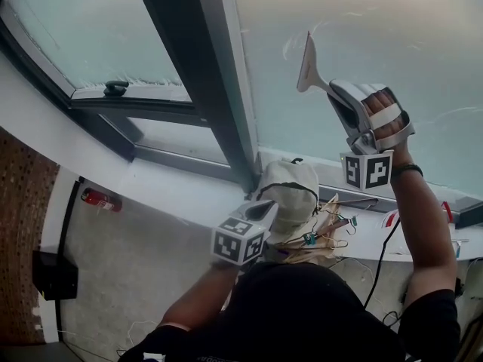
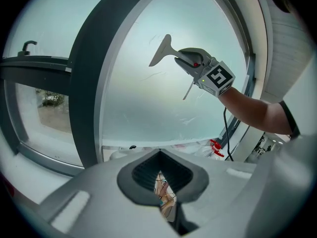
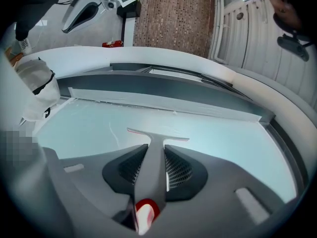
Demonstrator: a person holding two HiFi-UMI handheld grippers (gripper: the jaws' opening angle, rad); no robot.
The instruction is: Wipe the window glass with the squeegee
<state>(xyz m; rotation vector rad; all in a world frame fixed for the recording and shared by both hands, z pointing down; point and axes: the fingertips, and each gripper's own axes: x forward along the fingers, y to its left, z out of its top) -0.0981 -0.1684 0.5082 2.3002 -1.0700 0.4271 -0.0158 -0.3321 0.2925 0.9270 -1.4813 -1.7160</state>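
Our right gripper (image 1: pixel 332 90) is clamped on the squeegee (image 1: pixel 308 66) handle. The blade sits crosswise ahead of the jaws, up at the glass (image 1: pixel 377 29) (contact looks likely, not certain). Our left gripper (image 1: pixel 260 211) hangs low by the sill (image 1: pixel 189 193), jaws together on nothing, well apart.

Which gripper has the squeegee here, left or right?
The right gripper, raised to the window glass, jaws shut on the squeegee handle; the left gripper sits low by the sill, holding nothing.
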